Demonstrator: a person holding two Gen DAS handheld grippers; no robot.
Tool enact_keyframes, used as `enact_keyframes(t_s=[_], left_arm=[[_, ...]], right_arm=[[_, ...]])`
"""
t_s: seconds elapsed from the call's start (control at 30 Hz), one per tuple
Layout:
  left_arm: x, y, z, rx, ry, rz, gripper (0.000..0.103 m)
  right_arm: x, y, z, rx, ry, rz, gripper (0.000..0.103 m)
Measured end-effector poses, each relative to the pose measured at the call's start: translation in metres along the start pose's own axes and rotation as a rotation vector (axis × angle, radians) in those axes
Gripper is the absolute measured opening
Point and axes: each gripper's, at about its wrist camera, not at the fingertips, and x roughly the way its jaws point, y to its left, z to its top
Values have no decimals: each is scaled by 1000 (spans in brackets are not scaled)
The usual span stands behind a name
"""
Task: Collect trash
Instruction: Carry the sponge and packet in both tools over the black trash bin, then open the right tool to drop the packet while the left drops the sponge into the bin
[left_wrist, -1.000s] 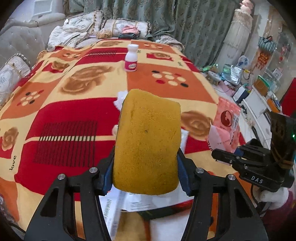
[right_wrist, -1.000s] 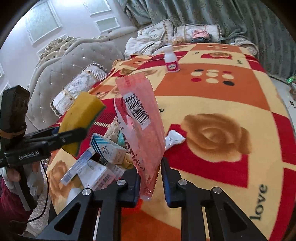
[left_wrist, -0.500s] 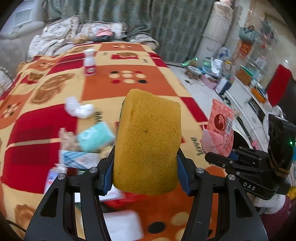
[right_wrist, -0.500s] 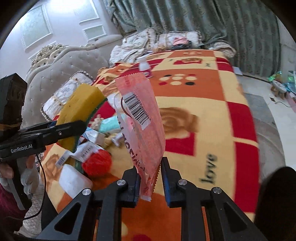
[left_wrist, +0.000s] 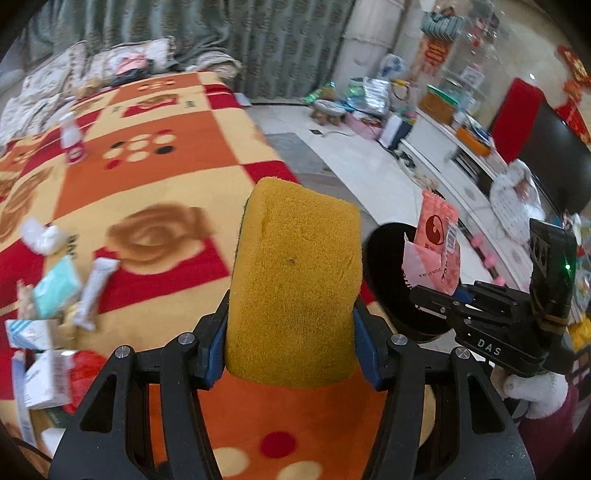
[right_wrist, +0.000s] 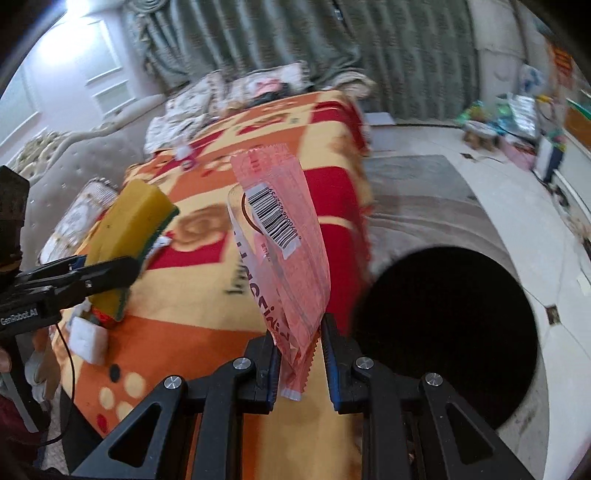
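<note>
A: What were you holding?
B: Your left gripper (left_wrist: 291, 354) fingers clamped a yellow sponge (left_wrist: 295, 284); your right gripper (right_wrist: 297, 363) pinched a pink wrapper (right_wrist: 284, 254), right of the bed (right_wrist: 207, 295).
A: Next?
B: Centre each over the black bin (right_wrist: 447, 332) before letting go.

Green curtains (right_wrist: 369, 55), grey tufted sofa (right_wrist: 74, 147), pale tiled floor (left_wrist: 351, 155), bright window (right_wrist: 85, 48)

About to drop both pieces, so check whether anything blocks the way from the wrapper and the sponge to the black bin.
Nothing visible does. The bin stands open on the floor beside the bed, its mouth uncovered. The wrapper in the right tool is next to the opening; the sponge in the left tool is above the bed's edge.
</note>
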Motion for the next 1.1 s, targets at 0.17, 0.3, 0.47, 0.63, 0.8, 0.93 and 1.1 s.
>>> enact_keyframes(t_s=[0.17, 0.3, 0.47, 0.63, 0.8, 0.93, 1.1], left_arm=[[28, -35, 6, 36, 35, -42, 56], [47, -55, 11, 42, 53, -75, 58], [69, -78, 19, 38, 67, -132, 60], [83, -87, 24, 24, 91, -196, 64], [81, -80, 24, -1, 95, -189, 65], [71, -71, 22, -15, 82, -182, 65], [65, -67, 20, -29, 78, -207, 65]], right_arm=[[-9, -41, -11, 62, 14, -57, 20], [-13, -69, -18, 127, 14, -86, 20], [-14, -95, -22, 189, 15, -117, 20], [-13, -109, -24, 230, 17, -155, 41], [-17, -110, -22, 252, -1, -143, 50], [-15, -105, -21, 261, 0, -127, 50], [-17, -94, -17, 233, -9, -123, 50]])
